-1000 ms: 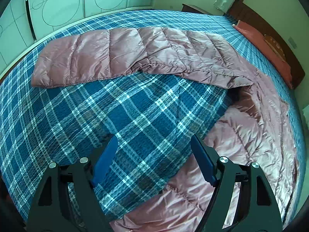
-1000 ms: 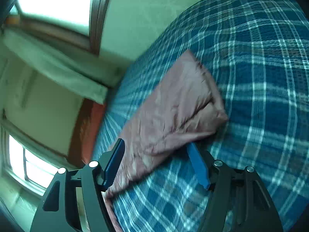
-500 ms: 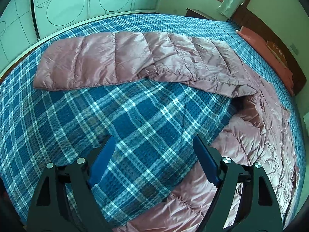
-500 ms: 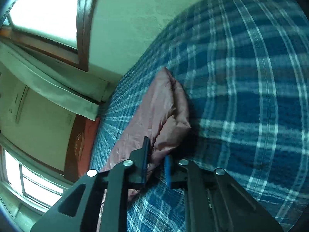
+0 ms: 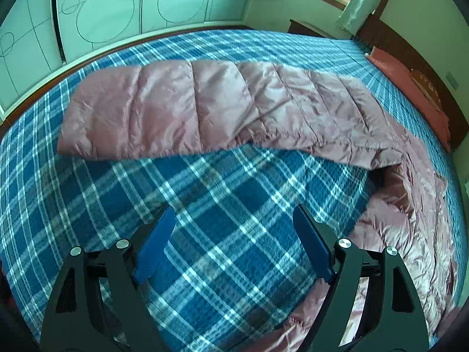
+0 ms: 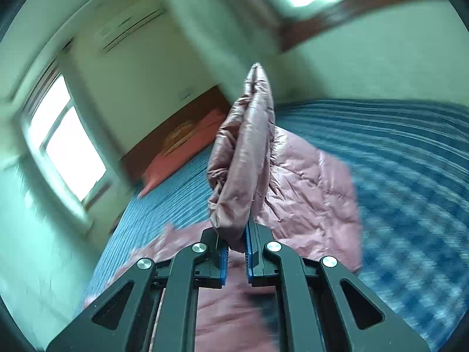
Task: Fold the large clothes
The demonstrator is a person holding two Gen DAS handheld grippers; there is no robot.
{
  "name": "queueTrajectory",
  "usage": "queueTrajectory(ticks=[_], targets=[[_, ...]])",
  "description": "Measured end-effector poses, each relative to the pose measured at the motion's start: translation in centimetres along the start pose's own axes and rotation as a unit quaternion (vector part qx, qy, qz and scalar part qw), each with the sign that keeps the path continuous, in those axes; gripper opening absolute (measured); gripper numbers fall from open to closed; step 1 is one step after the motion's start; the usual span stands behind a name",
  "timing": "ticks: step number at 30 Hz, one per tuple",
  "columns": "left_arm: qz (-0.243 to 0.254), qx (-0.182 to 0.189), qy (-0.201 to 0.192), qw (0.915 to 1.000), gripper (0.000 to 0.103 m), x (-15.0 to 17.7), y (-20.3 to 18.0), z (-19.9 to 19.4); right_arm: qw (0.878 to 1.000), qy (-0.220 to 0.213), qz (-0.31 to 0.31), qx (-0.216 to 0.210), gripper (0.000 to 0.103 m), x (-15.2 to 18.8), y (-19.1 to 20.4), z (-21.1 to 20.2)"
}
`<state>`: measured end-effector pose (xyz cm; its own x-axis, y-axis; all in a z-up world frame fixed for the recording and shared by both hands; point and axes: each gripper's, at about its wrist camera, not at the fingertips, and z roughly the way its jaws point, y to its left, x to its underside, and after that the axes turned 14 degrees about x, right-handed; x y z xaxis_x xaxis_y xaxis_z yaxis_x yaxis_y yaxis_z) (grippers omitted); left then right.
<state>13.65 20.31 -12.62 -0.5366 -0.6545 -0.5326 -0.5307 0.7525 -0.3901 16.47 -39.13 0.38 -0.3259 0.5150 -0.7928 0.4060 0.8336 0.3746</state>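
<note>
Our right claw (image 6: 234, 252) is clamped on the pink quilted down jacket's sleeve (image 6: 243, 158), apparently its cuff end; the left claw (image 5: 234, 245) hangs apart over the blue plaid bedspread (image 5: 88, 205), the other sleeve (image 5: 181, 108) lying crosswise beyond it.

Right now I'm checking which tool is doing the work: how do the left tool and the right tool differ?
The left tool stands open with nothing between its pads; the right tool is shut on a fold of the pink jacket. The left tool hangs over bare plaid bedspread; the right tool holds its fold raised off the bed. Both have black frames and blue pads.
</note>
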Motion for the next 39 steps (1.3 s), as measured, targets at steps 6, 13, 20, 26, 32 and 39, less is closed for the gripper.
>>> queueTrajectory(ticks=[6, 13, 20, 26, 32, 39], targets=[[-0.002, -0.032, -0.006, 0.9995, 0.082, -1.1, 1.3, 0.7, 0.994, 0.054, -0.074, -0.067, 0.009, 4.3, 11.3, 3.2], [0.005, -0.052, -0.011, 0.9986, 0.083, -1.8, 2.1, 1.3, 0.976, 0.129, -0.136, -0.108, 0.009, 9.7, 19.5, 8.2], [0.022, -0.068, -0.014, 0.9974, 0.085, -1.8, 1.9, 2.0, 0.951, 0.2, -0.195, -0.133, 0.009, 15.2, 24.4, 9.5], [0.027, -0.066, -0.014, 0.9973, 0.088, -1.6, 1.7, 2.4, 0.923, 0.265, -0.248, -0.13, 0.015, 19.2, 26.4, 11.4], [0.032, -0.067, -0.013, 0.9972, 0.091, -1.4, 1.4, 2.9, 0.923, 0.248, -0.238, -0.172, 0.059, 17.3, 25.4, 8.6], [0.034, -0.07, -0.014, 0.9969, 0.092, -1.4, 1.5, 3.1, 0.963, 0.167, -0.196, -0.079, 0.06, 8.8, 17.2, 8.3]])
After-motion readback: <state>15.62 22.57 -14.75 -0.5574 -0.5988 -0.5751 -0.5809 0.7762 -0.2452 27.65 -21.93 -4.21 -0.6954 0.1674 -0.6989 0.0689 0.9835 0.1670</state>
